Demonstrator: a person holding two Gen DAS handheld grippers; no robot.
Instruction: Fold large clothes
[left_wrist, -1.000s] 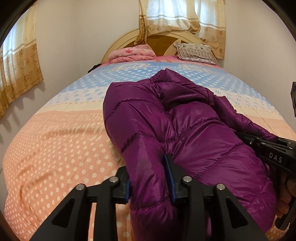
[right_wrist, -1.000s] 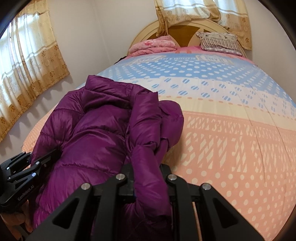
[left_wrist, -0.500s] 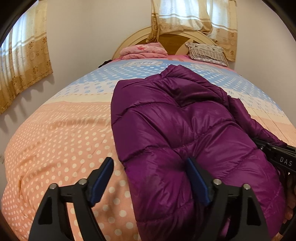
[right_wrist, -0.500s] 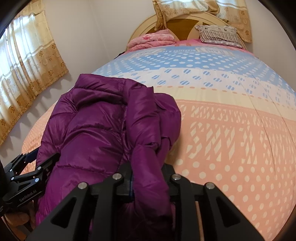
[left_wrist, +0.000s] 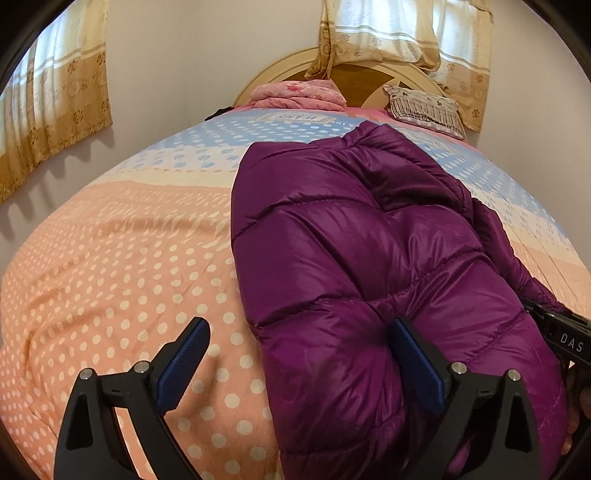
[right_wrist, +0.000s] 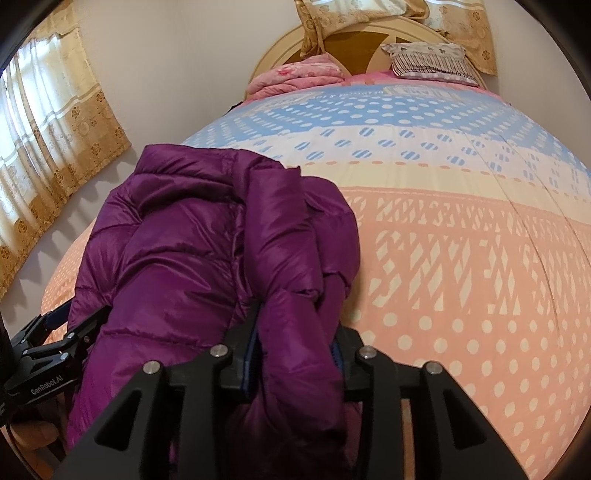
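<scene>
Soft window daylight, sharp, strong fisheye bending

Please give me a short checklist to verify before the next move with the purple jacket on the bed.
1. Left gripper has let go: ok, jaws opening, one pad clear, other beside the purple jacket.
2. Right gripper is free: not ok, jaws opening, a fold between them.
3. Jacket lies on the bed: ok.
4. Jacket lies flat and neat: not ok, bunched on its right side.
5. Pillows far from the jacket: ok.
</scene>
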